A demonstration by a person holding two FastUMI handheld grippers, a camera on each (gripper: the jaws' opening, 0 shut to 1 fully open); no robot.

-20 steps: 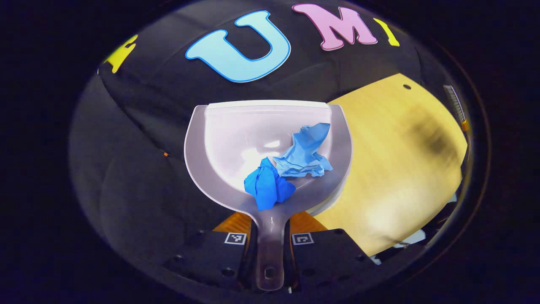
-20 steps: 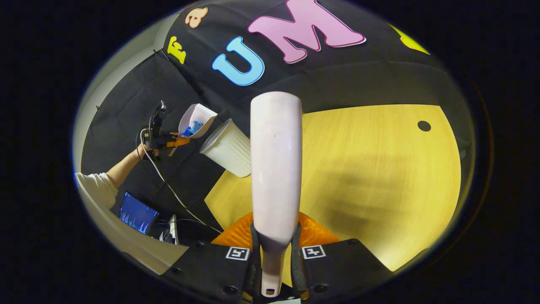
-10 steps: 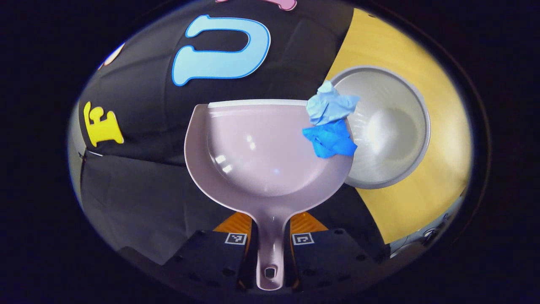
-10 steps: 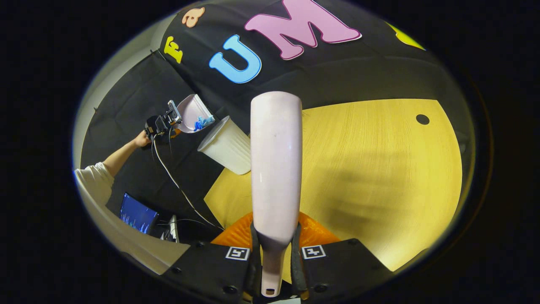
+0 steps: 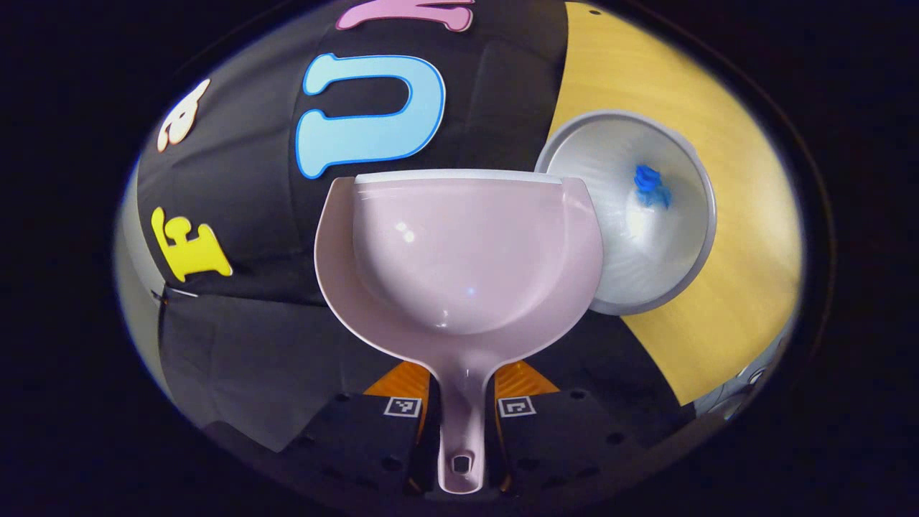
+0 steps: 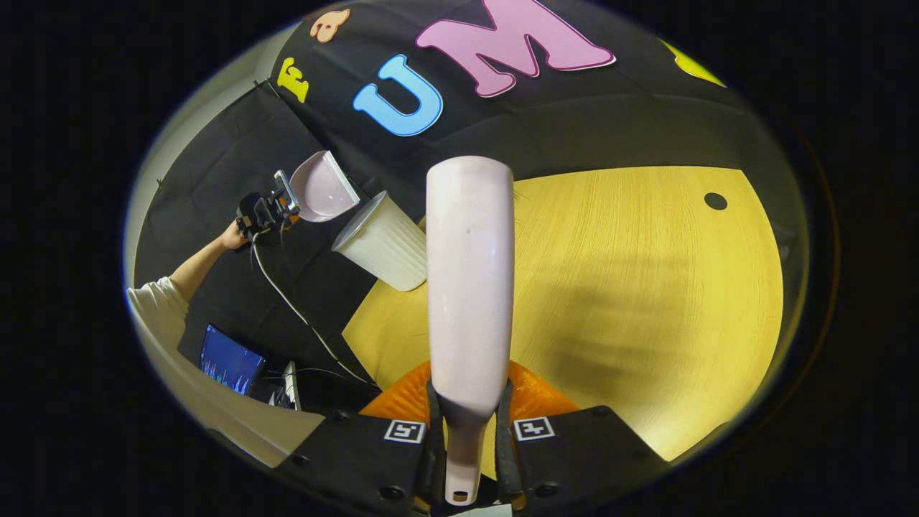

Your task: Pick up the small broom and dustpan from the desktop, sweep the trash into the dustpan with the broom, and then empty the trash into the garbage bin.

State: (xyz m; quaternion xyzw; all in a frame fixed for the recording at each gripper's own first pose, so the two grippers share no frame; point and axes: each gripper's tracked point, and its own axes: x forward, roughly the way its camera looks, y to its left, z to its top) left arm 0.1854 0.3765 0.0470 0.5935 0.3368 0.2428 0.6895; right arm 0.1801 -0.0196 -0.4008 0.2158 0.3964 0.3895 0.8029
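Left gripper view, nearest: left hand-held gripper [image 5: 459, 416] clamped on the handle of the pink dustpan [image 5: 459, 251], 1 finger pressing each side, pan reaching straight out ahead with its bowl bare. Just right of the pan and beyond its right rim: white garbage bin [image 5: 632, 215], mouth open toward the camera, blue crumpled trash [image 5: 650, 188] lying inside near the bottom. Pan's right edge overlapping the bin's left rim in this view; touching or not, cannot tell. Bin standing on the yellow wooden counter [image 5: 747, 237], close to its left edge, black cloth wall behind and to the left.

Right gripper view, nearest: right hand-held gripper [image 6: 467, 438] closed on the narrow end of the pale broom [image 6: 470, 287], both fingers against it, broom pointing straight away above the counter [image 6: 646, 287]. Wide bare wood to the right and far side, 1 small dark hole [image 6: 716, 201] near the far right corner. Farther left: bin [image 6: 384, 240] at the counter's far left corner, tipped dustpan [image 6: 323, 190] held above and just left of its mouth by the left hand-held gripper [image 6: 276, 205], a hand [image 6: 233, 235] and bare forearm behind it, cable [image 6: 287, 301] trailing down.
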